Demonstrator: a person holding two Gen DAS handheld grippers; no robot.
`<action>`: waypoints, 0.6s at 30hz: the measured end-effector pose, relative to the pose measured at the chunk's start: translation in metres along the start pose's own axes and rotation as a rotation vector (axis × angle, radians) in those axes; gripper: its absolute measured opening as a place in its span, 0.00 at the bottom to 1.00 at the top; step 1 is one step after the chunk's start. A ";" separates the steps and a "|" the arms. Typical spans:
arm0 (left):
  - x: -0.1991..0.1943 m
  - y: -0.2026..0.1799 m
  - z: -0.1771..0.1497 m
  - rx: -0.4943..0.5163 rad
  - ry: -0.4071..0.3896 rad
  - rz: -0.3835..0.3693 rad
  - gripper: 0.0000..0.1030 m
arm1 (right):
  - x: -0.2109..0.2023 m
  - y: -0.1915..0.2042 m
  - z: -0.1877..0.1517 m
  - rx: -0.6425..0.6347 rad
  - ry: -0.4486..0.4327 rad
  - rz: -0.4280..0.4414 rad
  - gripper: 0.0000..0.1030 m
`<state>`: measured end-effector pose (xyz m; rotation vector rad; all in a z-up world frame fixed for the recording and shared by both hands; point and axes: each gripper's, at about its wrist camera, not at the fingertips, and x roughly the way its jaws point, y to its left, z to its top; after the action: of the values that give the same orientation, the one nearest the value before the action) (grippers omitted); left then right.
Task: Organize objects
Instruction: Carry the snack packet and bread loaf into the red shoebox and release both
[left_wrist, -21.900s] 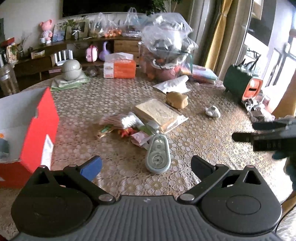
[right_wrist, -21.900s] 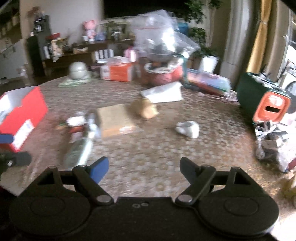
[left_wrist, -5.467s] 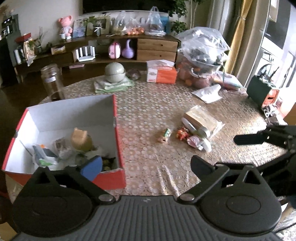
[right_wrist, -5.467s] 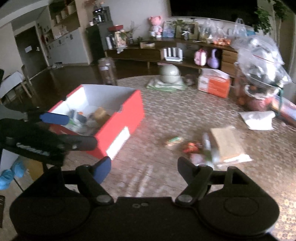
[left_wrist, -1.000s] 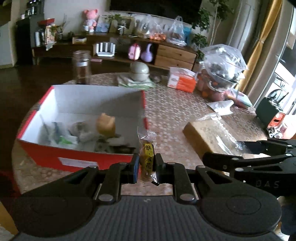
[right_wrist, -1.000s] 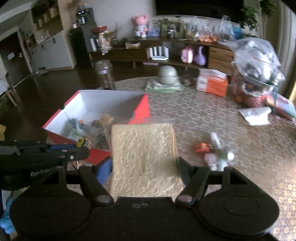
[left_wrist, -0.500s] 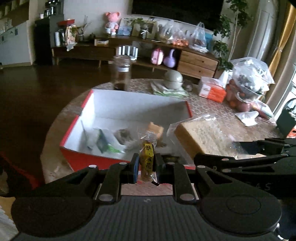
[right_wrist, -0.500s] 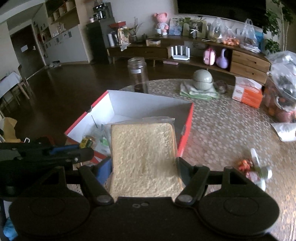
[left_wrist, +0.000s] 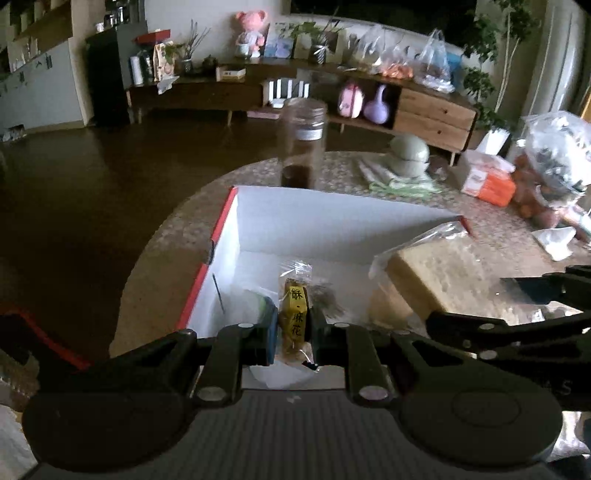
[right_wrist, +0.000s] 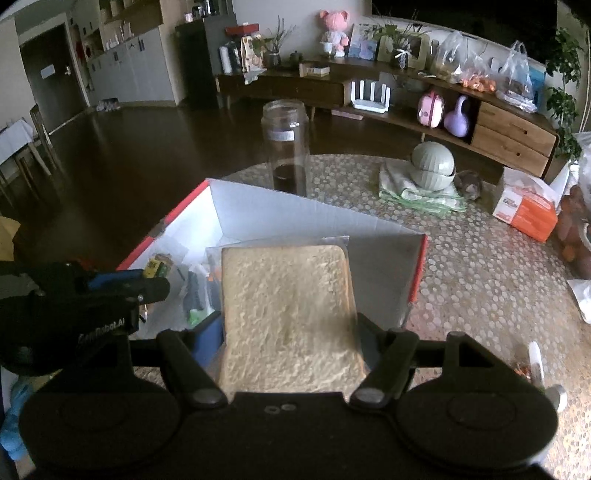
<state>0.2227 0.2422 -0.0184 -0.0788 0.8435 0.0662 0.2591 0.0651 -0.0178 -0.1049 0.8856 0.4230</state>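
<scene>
The snack (left_wrist: 294, 314), a small clear pack with a yellow label, was pinched upright in the left gripper (left_wrist: 293, 334), over the near end of the box (left_wrist: 325, 221). The bread (right_wrist: 288, 314), in a clear bag, was squeezed between the wide-set fingers of the right gripper (right_wrist: 291, 338), also above the box. The box was red outside and white inside, with small things lying in it. It sat on the table (right_wrist: 480, 273), a jar (right_wrist: 285, 147) just behind it.
</scene>
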 end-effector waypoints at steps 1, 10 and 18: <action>0.006 0.000 0.001 0.001 0.006 0.005 0.16 | 0.007 -0.001 0.002 -0.002 0.007 0.002 0.71; 0.055 0.005 0.008 0.012 0.081 0.013 0.16 | 0.049 -0.007 0.003 -0.012 0.067 -0.016 0.70; 0.077 0.004 0.008 0.028 0.121 -0.003 0.16 | 0.074 -0.003 0.004 -0.069 0.094 -0.033 0.71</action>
<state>0.2793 0.2487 -0.0705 -0.0582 0.9646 0.0475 0.3043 0.0872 -0.0721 -0.2041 0.9603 0.4211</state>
